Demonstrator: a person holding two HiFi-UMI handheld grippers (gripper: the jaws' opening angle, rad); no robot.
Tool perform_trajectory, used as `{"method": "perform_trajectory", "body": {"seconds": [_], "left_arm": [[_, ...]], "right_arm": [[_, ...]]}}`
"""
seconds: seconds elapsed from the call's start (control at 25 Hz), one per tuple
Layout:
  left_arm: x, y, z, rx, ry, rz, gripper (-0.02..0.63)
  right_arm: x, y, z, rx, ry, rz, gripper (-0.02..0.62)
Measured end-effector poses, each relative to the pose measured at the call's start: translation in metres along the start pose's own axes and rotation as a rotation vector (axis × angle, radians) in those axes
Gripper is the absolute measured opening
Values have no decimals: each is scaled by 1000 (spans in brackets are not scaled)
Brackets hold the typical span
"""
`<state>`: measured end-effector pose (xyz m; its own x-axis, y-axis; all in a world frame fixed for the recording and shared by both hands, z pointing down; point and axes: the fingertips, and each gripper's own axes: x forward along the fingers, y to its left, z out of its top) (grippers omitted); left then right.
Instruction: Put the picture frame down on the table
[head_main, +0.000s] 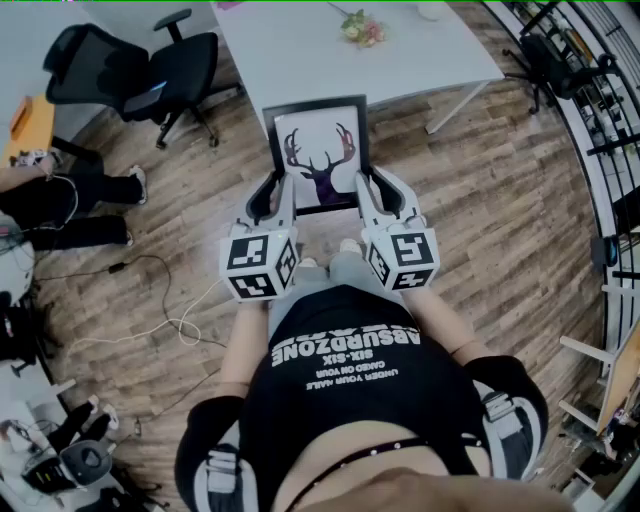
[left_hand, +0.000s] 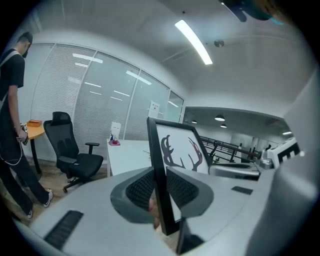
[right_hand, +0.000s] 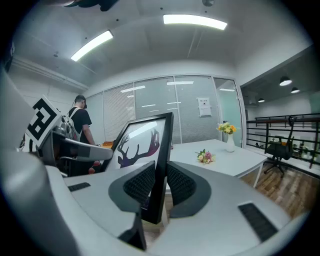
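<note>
Spanning the head view's 12 o'clock end: white table. Picture frame, black with a deer-antler print, is held upright off the wood floor at the table's near edge; it possibly overlaps that edge, hard to judge from above. Left gripper clamps the frame's 9 o'clock rail, right gripper its 3 o'clock rail. Small bouquet lies on the table at 1 o'clock.

black office chair, flower bouquet, wooden floor
</note>
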<state>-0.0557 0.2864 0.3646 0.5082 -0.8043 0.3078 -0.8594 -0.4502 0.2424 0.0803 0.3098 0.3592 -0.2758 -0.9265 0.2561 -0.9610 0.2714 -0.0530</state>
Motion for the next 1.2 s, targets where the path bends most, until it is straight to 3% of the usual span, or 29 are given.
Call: {"method": "perform_trajectory", "body": {"seconds": [0.2,0.68,1.2], "left_arm": [[-17,13,-18,-5,28,-32,86],[-4,12,-26,20,89,-142,86],[60,66,-9,-7,118,-108,86]], "right_arm": [[-9,23,-19,6,21,-26,86],[-11,20,-33,45,58,-131,89],[78,7,-26,52,79,-81,89]]}}
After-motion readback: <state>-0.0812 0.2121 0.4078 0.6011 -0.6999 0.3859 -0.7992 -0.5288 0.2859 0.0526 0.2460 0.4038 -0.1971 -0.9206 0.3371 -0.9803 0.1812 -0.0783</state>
